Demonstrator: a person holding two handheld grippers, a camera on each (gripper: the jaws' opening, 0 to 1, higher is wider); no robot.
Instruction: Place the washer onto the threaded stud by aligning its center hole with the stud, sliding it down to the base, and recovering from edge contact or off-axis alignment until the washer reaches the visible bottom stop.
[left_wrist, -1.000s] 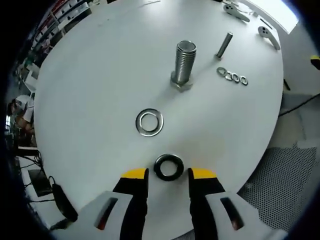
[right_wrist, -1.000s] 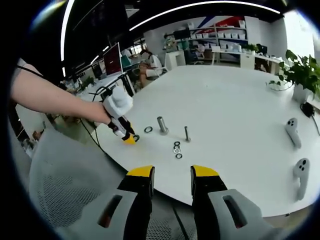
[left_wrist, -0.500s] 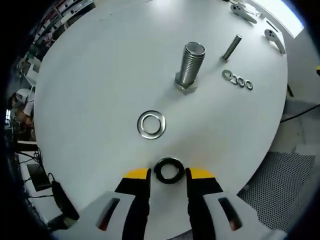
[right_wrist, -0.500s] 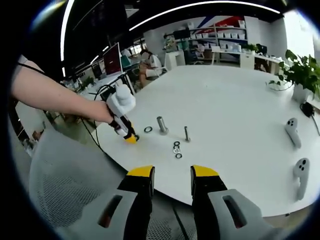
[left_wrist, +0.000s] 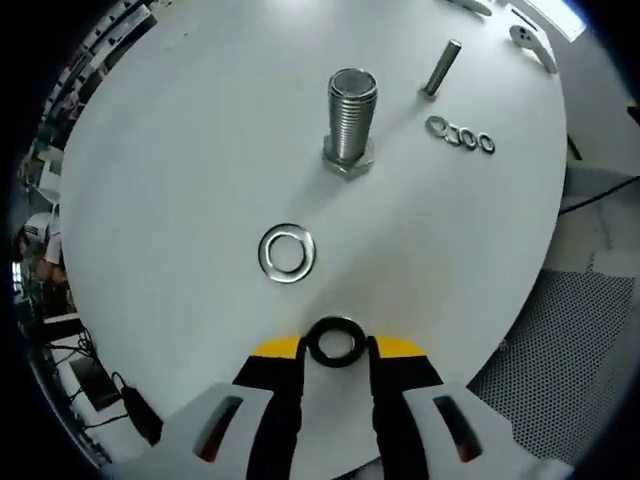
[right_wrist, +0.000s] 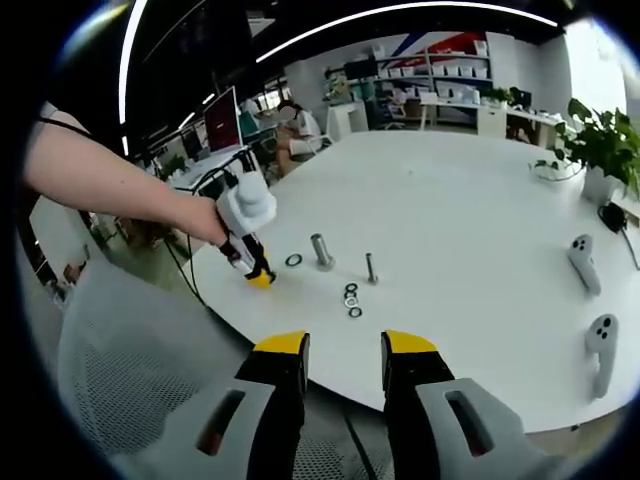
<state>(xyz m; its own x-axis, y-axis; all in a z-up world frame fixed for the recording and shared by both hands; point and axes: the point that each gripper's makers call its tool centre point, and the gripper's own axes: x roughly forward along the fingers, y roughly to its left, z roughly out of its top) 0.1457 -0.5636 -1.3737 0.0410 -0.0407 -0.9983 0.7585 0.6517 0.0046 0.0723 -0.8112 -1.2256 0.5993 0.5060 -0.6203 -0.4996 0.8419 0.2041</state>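
Place: open-plan office
Signs: large white table; monitor; shelving; potted plant; seated person

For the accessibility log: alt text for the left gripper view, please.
The left gripper has its yellow-tipped jaws either side of a black washer on a white table. Beyond lie a silver washer and an upright threaded stud.

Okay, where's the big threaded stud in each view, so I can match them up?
Left gripper view: the threaded stud stands upright, upper middle, beyond the silver washer.
Right gripper view: the stud is small, just left of centre on the white table.
Shared landmark: the row of small washers beside it.
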